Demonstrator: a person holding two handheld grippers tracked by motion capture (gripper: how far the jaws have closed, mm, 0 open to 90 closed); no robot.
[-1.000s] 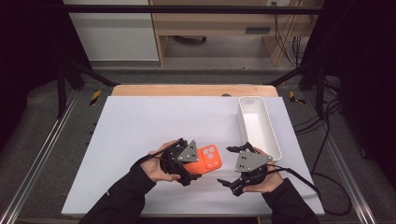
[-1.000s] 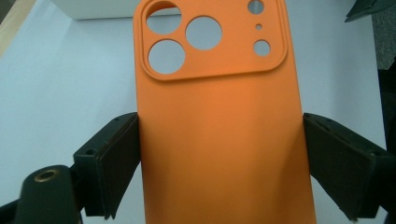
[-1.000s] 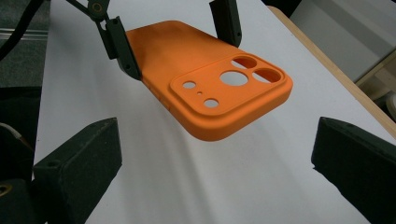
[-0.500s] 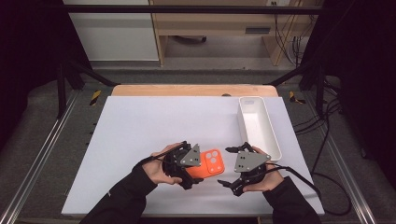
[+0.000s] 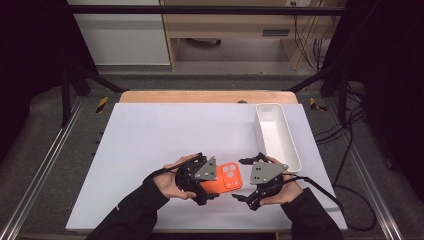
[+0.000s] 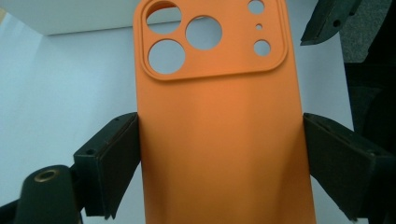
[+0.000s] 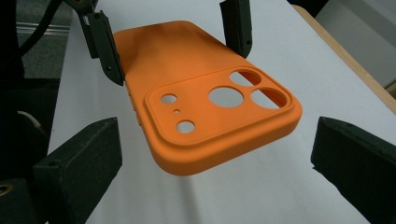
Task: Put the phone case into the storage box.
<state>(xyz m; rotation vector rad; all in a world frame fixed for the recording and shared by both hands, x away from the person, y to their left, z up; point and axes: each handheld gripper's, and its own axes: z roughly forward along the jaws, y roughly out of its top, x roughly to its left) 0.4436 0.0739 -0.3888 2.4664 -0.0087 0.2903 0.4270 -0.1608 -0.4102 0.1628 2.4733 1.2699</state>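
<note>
Gripping a matte orange phone case [image 6: 219,140], left gripper [image 5: 200,175]; right gripper [image 5: 255,182] fingers spread apart.

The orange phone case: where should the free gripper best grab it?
Probably across the long sides of the orange phone case at its camera-cutout end, coming in end-on: that end juts free toward the open right gripper, while the left gripper clamps the plain end.

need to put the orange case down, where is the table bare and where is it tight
The white table top is bare across its whole left and middle, from the far wooden edge to the hands. The white tray borders the right side. It is crowded at the near middle, where the left gripper holds the orange phone case beside the open right gripper.
</note>
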